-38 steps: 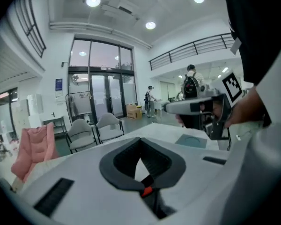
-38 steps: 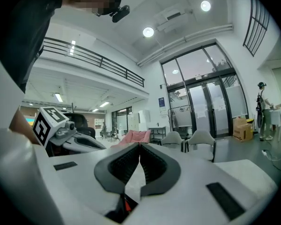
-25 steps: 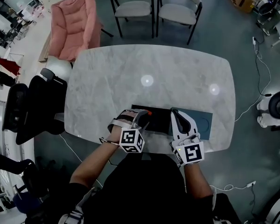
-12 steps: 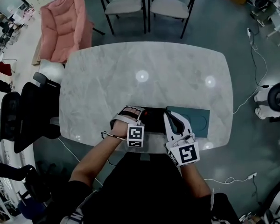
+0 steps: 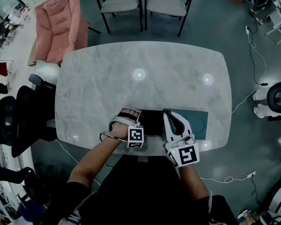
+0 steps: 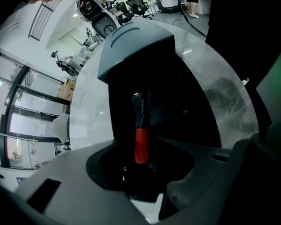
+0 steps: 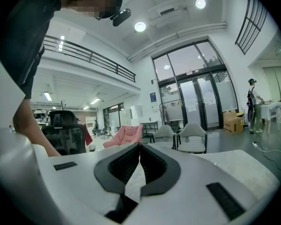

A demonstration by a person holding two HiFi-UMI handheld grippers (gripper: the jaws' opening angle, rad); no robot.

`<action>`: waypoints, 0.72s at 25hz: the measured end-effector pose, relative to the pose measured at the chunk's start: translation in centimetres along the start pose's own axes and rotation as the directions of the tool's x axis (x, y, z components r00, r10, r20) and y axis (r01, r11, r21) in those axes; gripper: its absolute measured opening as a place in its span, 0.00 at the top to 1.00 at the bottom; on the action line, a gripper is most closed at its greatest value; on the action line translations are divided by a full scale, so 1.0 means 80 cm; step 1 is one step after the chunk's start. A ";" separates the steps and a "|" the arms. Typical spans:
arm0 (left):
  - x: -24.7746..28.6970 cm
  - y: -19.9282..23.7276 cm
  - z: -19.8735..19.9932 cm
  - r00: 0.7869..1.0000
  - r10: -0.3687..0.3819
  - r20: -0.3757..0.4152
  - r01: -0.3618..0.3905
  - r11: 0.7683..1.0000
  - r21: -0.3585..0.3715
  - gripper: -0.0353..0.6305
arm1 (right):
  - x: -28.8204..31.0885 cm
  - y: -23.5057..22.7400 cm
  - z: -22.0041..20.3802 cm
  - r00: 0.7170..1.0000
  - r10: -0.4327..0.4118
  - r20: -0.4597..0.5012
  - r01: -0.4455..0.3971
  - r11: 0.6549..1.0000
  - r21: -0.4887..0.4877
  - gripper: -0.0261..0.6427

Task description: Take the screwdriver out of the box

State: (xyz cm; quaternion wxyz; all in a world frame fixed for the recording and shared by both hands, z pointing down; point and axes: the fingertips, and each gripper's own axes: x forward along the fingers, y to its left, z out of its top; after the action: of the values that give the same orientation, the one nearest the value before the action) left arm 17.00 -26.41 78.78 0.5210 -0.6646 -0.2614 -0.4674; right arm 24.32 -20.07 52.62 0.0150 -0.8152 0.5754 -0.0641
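A screwdriver (image 6: 140,136) with an orange-red handle and a black shaft sticks out ahead of my left gripper (image 6: 141,150), which is shut on the handle over the dark inside of the open black box (image 6: 178,97). The grey-blue lid (image 6: 131,50) lies beyond it. In the head view the box (image 5: 153,121) sits near the table's front edge, with the left gripper (image 5: 136,117) at its left end and the screwdriver hidden. My right gripper (image 5: 169,118) rests at the seam between box and teal lid (image 5: 195,124). Its jaws (image 7: 139,148) are shut with nothing between them.
The box stands on a pale marble table (image 5: 140,74). Two grey chairs (image 5: 143,1) stand at the far side, a pink armchair (image 5: 56,25) at the far left and a black office chair (image 5: 23,121) to the left. Cables (image 5: 253,55) run over the floor on the right.
My left gripper has turned and drawn in over the box's left end. The orange handle that showed beside its fingers a second ago is hidden in the head view. The right gripper barely moved.
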 end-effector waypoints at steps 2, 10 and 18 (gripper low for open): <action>0.004 -0.002 0.001 1.000 -0.005 -0.004 0.005 1.000 0.009 0.70 | -0.001 -0.004 -0.004 1.000 -0.003 -0.022 0.003 1.000 0.002 0.92; 0.008 -0.007 -0.003 1.000 -0.030 0.005 0.030 1.000 -0.009 0.79 | 0.010 0.005 -0.006 1.000 0.013 -0.007 -0.013 1.000 0.011 0.92; 0.007 -0.006 -0.003 1.000 0.005 0.026 -0.004 0.999 -0.043 0.80 | 0.011 0.017 -0.009 0.999 0.039 -0.012 -0.039 0.999 0.013 0.92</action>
State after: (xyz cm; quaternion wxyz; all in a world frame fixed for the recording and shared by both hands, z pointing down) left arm 16.77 -26.55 79.51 0.5044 -0.6821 -0.2567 -0.4631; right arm 23.26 -21.35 53.26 0.0182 -0.8034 0.5908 -0.0724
